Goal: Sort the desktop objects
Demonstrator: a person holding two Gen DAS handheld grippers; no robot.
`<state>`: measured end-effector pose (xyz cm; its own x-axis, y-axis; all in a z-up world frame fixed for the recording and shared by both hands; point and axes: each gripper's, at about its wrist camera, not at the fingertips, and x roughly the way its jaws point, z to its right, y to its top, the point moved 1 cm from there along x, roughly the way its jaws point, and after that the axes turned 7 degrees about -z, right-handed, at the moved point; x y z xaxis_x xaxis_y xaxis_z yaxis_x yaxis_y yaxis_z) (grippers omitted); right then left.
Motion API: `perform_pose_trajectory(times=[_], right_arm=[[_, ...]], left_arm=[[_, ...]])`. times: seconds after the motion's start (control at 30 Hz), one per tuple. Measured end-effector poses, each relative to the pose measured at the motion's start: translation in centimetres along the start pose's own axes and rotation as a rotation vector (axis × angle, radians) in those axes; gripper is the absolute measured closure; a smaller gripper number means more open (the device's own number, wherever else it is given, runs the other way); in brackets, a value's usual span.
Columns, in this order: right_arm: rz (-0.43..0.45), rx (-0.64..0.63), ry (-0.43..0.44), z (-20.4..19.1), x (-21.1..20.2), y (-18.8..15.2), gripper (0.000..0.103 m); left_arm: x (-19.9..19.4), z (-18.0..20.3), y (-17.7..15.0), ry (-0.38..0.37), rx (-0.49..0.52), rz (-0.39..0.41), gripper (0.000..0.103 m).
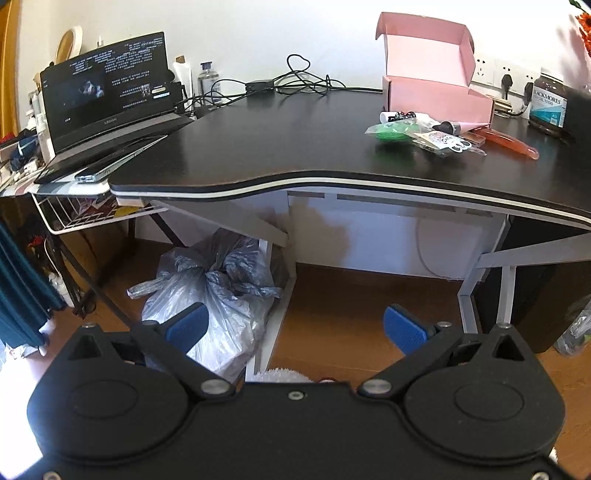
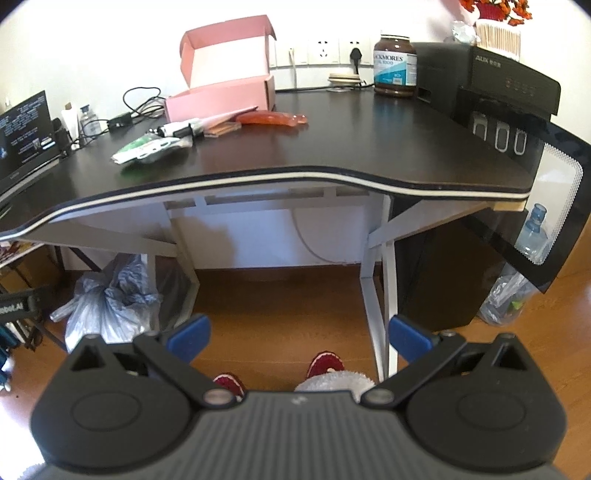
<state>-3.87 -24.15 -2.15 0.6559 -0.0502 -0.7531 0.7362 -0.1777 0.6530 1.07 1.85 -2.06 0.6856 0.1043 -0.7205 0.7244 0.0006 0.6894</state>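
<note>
pink box (image 2: 221, 88) sits open at the desk's (image 1: 277, 147) back beside heaped trinkets (image 1: 436, 134); your left gripper (image 1: 295, 328) and right gripper (image 2: 299, 334) hang released below, so reaching up risks scattering the overlapping pile.

Dark desk (image 1: 280, 147) on white frame, white wall (image 1: 240, 33), wood floor (image 2: 280, 306).

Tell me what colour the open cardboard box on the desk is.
Pink. The open box shows best in the left wrist view, lid up behind the small items.
</note>
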Motion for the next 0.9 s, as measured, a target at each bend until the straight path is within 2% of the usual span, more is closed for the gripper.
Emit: perform_pose_trajectory(times=[0.4,0.9], right_arm=[[0.026,0.027,0.009,0.8,0.7,1.8,0.001],[0.065,-0.005,0.009,2.7,-0.4,5.4,0.001]], left_arm=[[0.7,1.5,2.1,0.002,0.038,0.021,0.0],[-0.1,5.1,6.1,-0.079,0.094,0.049,0.0]])
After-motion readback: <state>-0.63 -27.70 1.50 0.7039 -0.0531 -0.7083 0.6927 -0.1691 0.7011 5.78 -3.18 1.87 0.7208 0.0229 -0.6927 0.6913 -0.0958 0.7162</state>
